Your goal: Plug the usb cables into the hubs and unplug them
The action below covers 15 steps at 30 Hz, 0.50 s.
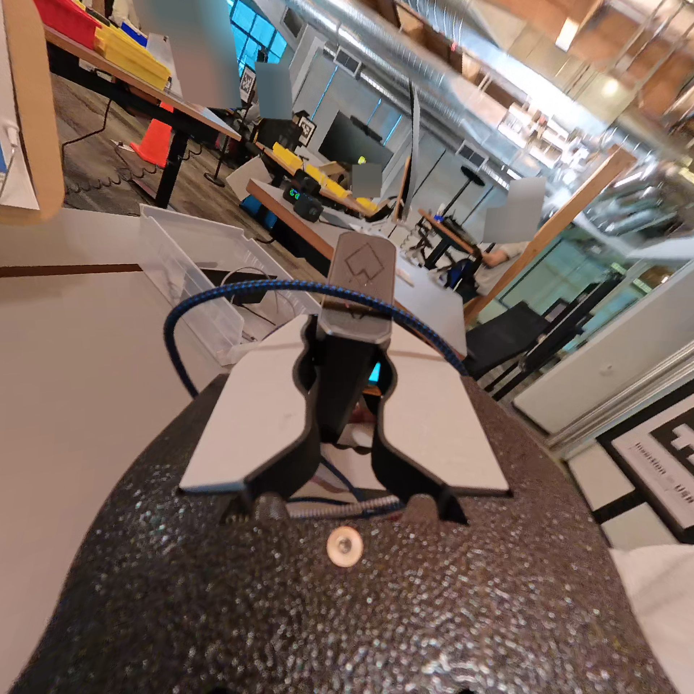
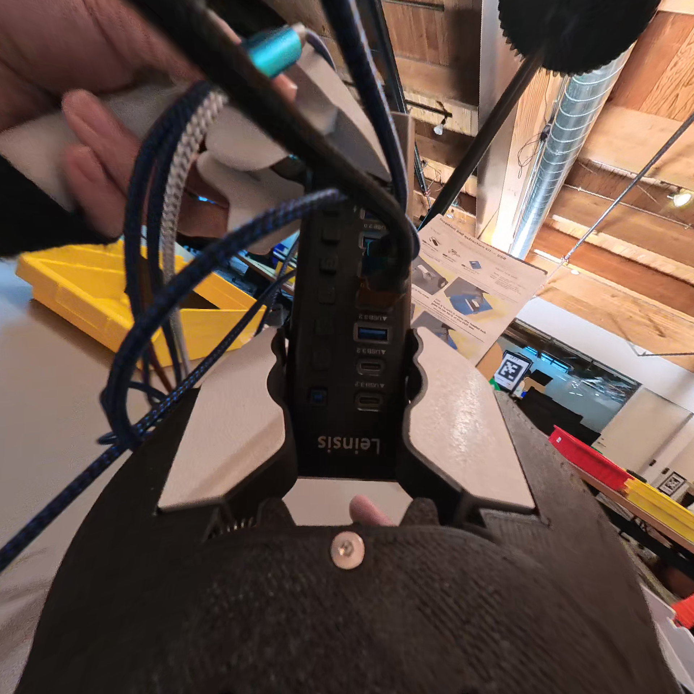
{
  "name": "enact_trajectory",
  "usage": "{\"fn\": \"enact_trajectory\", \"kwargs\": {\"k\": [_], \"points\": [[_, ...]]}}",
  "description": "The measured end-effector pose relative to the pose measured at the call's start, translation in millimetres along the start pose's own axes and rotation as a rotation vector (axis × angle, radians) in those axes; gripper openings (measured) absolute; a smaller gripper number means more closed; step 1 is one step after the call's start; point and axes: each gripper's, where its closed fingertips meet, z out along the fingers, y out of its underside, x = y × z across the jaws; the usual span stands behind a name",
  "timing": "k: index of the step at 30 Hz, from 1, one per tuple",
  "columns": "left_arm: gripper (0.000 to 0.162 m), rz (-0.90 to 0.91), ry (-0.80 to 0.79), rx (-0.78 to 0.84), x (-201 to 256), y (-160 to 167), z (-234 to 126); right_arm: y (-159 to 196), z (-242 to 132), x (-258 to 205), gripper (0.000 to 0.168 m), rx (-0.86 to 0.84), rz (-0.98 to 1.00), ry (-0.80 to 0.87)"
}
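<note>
Right gripper (image 2: 347, 379) clamped on black hub (image 2: 343, 375) at 12 o'clock, braided blue cable (image 2: 210, 263) looping off at 10; left gripper (image 1: 349, 334) pinched on grey hub (image 1: 358, 289), clear bin (image 1: 195, 270) beyond at 11.

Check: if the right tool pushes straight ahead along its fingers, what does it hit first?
Probably the left tool, close ahead by the far end of the hub the right tool grips, with cables draped between; depth is unclear.
</note>
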Motion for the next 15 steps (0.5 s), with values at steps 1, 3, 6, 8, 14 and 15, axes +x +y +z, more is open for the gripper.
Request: {"fn": "enact_trajectory", "kwargs": {"k": [1,3,6,8,14,15], "points": [[0.029,0.037,-0.002,-0.023,3,2,1,-1,-2,2,0.063,0.017,0.007,0.001],[0.029,0.117,0.004,-0.069,10,3,1,-6,-5,4,0.063,0.056,0.012,-0.012],[0.029,0.255,0.069,-0.145,23,6,-1,-17,-11,10,0.063,0.109,0.060,-0.045],[0.036,0.354,0.095,-0.206,28,8,-7,-22,-16,23,0.063,0.130,0.055,0.003],[0.069,0.536,0.107,-0.656,2,52,-63,-26,-33,60,0.062,0.116,-0.185,0.102],[0.073,0.559,0.039,-0.690,-15,50,-72,-26,-35,62,0.062,0.108,-0.230,0.104]]}}
